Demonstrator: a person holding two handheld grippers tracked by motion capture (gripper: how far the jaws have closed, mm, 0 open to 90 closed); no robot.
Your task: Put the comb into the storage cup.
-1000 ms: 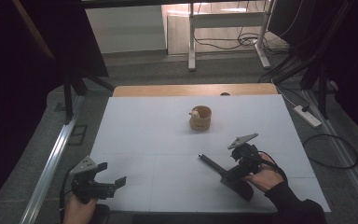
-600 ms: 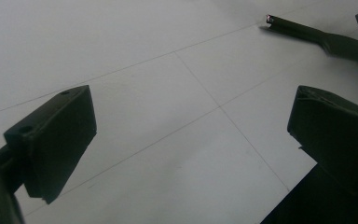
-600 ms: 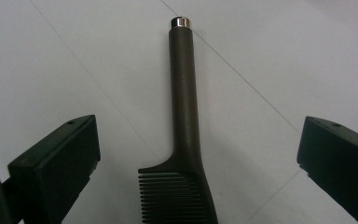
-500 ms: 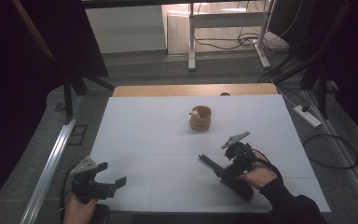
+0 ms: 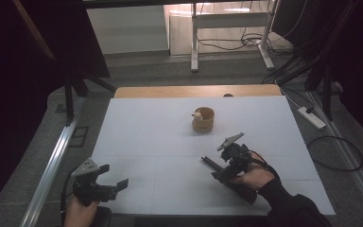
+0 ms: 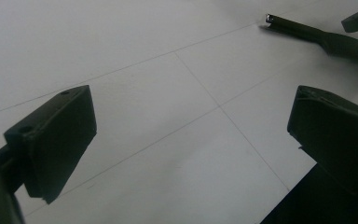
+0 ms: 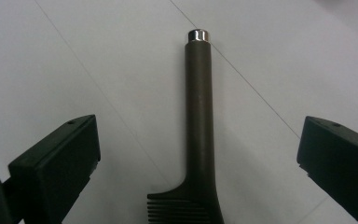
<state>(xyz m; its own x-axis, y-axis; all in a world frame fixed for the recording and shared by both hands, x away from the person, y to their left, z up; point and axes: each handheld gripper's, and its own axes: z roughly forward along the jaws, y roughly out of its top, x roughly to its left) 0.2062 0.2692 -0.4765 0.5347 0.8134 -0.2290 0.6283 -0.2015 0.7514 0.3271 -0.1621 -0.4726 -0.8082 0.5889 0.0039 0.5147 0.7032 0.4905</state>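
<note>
At the left of the high view we see the left gripper [image 5: 108, 187] low over the near-left corner of the white table [image 5: 146, 132]. Its jaws stand wide apart with nothing between them, bare tabletop showing in the gap in the left gripper view.

Moving right, a dark comb [image 5: 212, 164] lies flat on the table, just in front of the right gripper [image 5: 228, 163]. In the right gripper view the comb [image 7: 199, 121] sits centred between the two spread jaws, touching neither. Its long axis runs straight ahead along the gripper's own line, the metal-capped handle end [image 7: 197, 35] pointing away and the teeth nearest the camera. The right gripper is clearly the nearer one; we judge a short advance and a closing on the handle is what the pick-up needs.

Farther back, mid-table, stands a small wooden cup [image 5: 203, 119], well apart from both grippers.

The toothed end is cut off by the frame's bottom edge, so its full extent is unknown. The cup's pale contents are too small to identify.
</note>
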